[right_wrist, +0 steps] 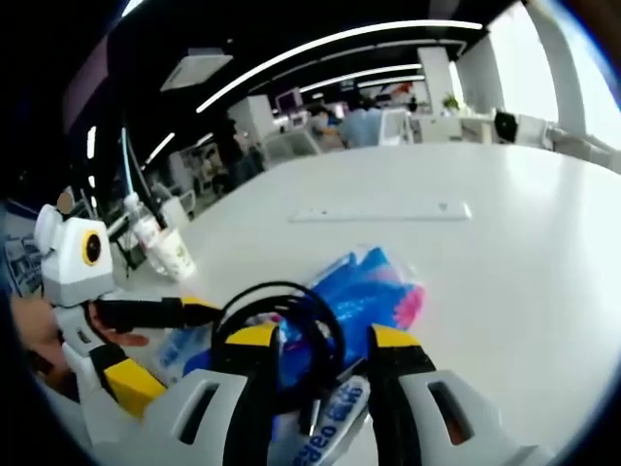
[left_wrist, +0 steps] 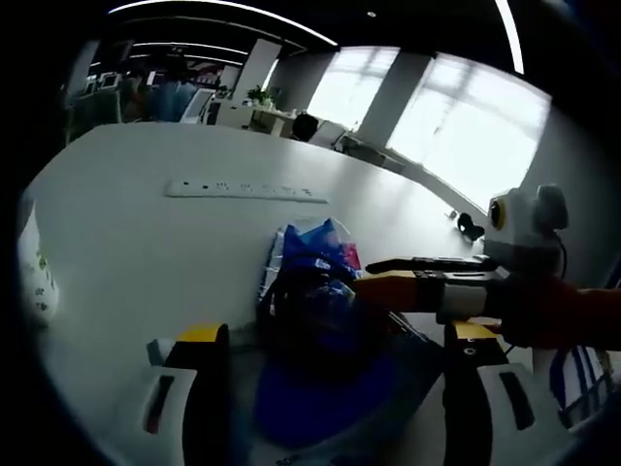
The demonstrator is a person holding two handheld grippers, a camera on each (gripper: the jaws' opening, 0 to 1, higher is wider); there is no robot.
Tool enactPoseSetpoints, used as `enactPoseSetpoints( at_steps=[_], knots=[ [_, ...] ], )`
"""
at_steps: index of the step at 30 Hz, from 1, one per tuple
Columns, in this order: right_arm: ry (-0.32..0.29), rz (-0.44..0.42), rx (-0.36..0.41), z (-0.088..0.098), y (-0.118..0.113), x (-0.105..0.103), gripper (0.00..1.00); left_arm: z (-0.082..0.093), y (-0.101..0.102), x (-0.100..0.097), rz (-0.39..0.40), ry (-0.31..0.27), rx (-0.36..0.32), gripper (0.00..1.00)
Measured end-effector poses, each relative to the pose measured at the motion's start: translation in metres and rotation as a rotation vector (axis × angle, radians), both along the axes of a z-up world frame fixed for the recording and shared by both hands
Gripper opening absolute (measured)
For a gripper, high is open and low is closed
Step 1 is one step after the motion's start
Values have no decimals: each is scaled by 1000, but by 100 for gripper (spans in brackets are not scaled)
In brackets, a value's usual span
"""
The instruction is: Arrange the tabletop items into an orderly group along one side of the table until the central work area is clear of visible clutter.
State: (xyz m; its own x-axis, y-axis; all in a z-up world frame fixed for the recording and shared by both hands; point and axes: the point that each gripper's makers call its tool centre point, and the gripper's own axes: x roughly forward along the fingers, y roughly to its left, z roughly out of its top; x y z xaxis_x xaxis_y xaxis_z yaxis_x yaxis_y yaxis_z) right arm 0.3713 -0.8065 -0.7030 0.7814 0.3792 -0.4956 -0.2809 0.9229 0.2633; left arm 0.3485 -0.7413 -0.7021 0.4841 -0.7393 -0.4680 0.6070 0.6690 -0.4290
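A heap of blue plastic packets with a coiled black cable on top lies on the white table. My left gripper stands open, its jaws wide on either side of the heap. The right gripper reaches in from the right over the heap. In the right gripper view, the black cable loops just ahead of my right gripper, whose jaws stand apart over the blue packets. The left gripper comes in from the left, its fingers spread beside the cable.
A white power strip lies flat farther along the table. A printed paper cup and a bottle stand near the table's edge. A white printed container sits at the left. Desks and windows lie beyond.
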Motion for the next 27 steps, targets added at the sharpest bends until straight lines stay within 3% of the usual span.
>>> enactPoseSetpoints(
  at_steps=[13,21,27],
  knots=[
    [21,11,-46,-6,-3,4,30,-3,9,15,91,19,-13,80],
    [57,69,-123,-18,-1,1,28,-7,10,21,113,36,-8,72],
    [57,62,-119,-20,-2,3,27,-9,11,21,113,38,-4,69]
  ],
)
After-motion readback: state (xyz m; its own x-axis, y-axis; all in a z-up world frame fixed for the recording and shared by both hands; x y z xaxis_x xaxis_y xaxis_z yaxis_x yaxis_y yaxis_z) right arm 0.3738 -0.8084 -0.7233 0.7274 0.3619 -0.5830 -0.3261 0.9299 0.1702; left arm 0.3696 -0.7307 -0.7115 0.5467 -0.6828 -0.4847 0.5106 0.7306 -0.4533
